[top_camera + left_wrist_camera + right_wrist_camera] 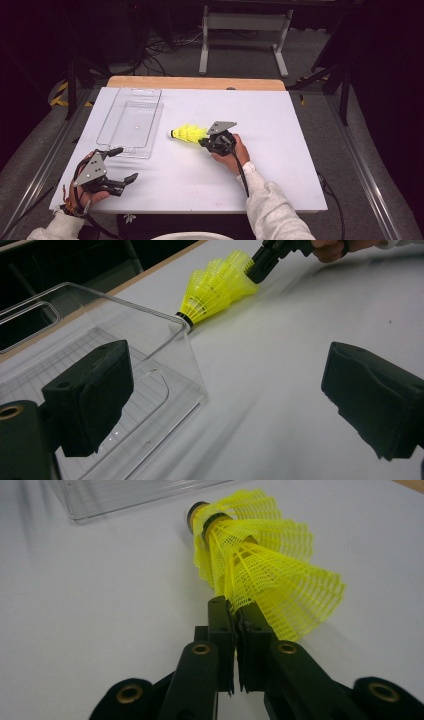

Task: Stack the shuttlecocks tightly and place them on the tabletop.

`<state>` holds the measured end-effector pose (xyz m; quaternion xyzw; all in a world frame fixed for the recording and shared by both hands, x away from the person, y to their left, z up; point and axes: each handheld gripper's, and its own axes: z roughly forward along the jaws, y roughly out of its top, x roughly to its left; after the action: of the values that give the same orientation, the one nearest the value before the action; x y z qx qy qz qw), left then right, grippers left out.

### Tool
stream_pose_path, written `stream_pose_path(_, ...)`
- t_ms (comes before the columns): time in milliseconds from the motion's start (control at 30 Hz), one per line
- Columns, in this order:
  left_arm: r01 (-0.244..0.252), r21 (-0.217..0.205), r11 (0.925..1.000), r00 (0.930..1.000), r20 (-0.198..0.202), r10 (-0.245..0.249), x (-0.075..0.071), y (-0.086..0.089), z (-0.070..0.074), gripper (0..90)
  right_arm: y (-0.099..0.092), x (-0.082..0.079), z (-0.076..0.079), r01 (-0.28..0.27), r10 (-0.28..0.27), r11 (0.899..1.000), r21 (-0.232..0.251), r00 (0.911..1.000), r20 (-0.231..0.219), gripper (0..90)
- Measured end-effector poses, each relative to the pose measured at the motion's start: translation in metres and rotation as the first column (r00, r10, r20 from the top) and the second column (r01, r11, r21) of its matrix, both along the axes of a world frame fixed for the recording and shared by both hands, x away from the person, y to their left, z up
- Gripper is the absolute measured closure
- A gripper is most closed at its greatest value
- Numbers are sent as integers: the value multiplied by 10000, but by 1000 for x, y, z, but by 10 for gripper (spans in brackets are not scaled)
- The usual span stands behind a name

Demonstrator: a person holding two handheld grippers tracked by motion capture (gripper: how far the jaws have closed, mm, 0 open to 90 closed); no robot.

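Observation:
A stack of nested yellow mesh shuttlecocks (pixel 189 133) lies on its side on the white tabletop (pixel 280 165), black-ringed tip toward the clear plastic tray (pixel 155 125). My right gripper (pixel 202 141) is shut on the rim of the outermost skirt; in the right gripper view the shuttlecocks (pixel 260 565) fan out from the pinched jaws of that gripper (pixel 234 607). My left gripper (pixel 127 163) is open and holds nothing near the front left corner. In the left gripper view this gripper (pixel 225 395) faces the tray's near corner (pixel 165 340) and the shuttlecocks (pixel 215 290).
The clear tray is empty and sits at the table's left, its corner also in the right gripper view (pixel 125 495). A wooden strip (pixel 195 82) borders the far edge. Beyond it a grey metal stand (pixel 245 22) and cables lie on the floor.

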<state>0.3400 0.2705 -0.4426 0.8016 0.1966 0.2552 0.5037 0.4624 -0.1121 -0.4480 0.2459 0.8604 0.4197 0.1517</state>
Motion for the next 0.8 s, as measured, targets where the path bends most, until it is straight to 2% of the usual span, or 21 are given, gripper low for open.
stream_pose_path(200, 8, 8, 10000, 10000, 8, -8, 0, 0, 0, 74, -3, 2, -1, 148, -147, 9998, 131, 9999, -47, 789)
stream_pose_path(267, 3, 5, 10000, 10000, 9, -3, 0, 0, 0, 74, -4, 3, -2, 280, -279, 9996, 84, 9996, -99, 722)
stream_pose_path(367, -19, 19, 10000, 10000, 43, 19, 0, 1, 0, 74, -6, 3, -1, 434, -432, 9989, 151, 9990, -98, 671)
stream_pose_path(567, -4, 40, 10000, 10000, 84, 4, 0, 1, 1, 74, -8, 2, 0, 500, -495, 9982, 316, 9986, -163, 629)
stream_pose_path(800, -28, 48, 10000, 9999, 96, 27, -1, 1, 1, 74, -8, 1, 0, 480, -477, 9986, 238, 9988, -126, 590)
